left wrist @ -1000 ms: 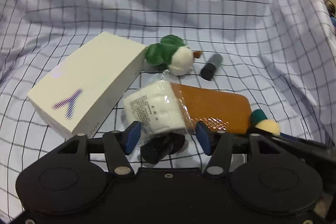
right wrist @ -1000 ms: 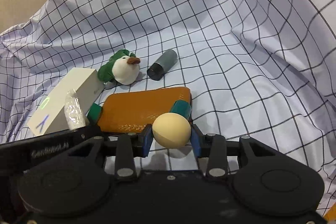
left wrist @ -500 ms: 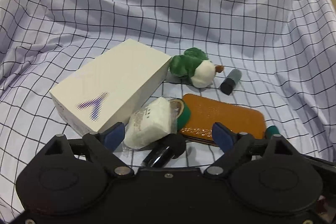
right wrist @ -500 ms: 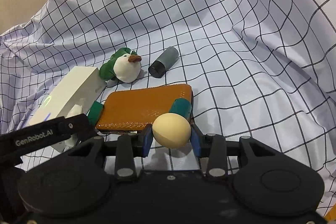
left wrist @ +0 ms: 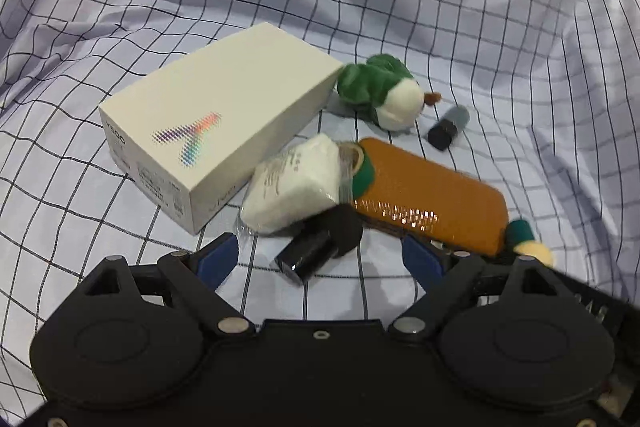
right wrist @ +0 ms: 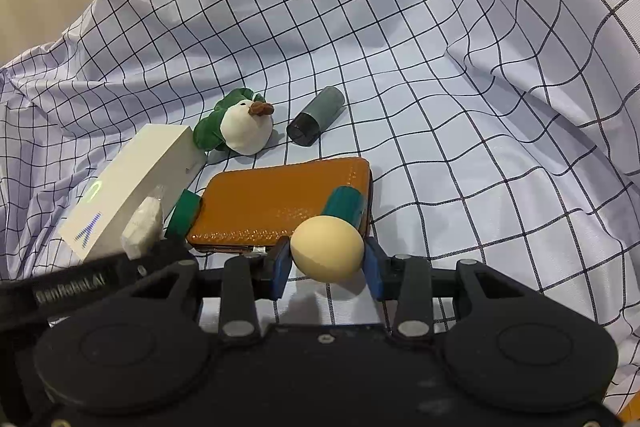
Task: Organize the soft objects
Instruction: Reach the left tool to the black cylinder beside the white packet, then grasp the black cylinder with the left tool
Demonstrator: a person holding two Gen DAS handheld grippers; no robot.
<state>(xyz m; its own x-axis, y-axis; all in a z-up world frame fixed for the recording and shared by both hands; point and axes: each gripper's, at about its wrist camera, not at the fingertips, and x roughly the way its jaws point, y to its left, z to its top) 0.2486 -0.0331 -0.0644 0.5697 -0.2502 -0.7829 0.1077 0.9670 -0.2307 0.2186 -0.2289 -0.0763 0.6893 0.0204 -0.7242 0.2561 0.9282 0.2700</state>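
Right gripper (right wrist: 326, 261) is clamped on a smooth cream foam egg (right wrist: 327, 247), just off the orange pouch (right wrist: 280, 205). Left gripper (left wrist: 320, 259) stands apart, empty, near the wrapped white pack (left wrist: 294, 183) beside the white box (left wrist: 216, 119). Beyond, checked cloth (right wrist: 400, 47) lies free, rising in folds.

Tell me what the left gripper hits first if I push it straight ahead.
Likely the black cylinder lying just ahead of the open left gripper, then the wrapped white packet behind it; depth is uncertain.
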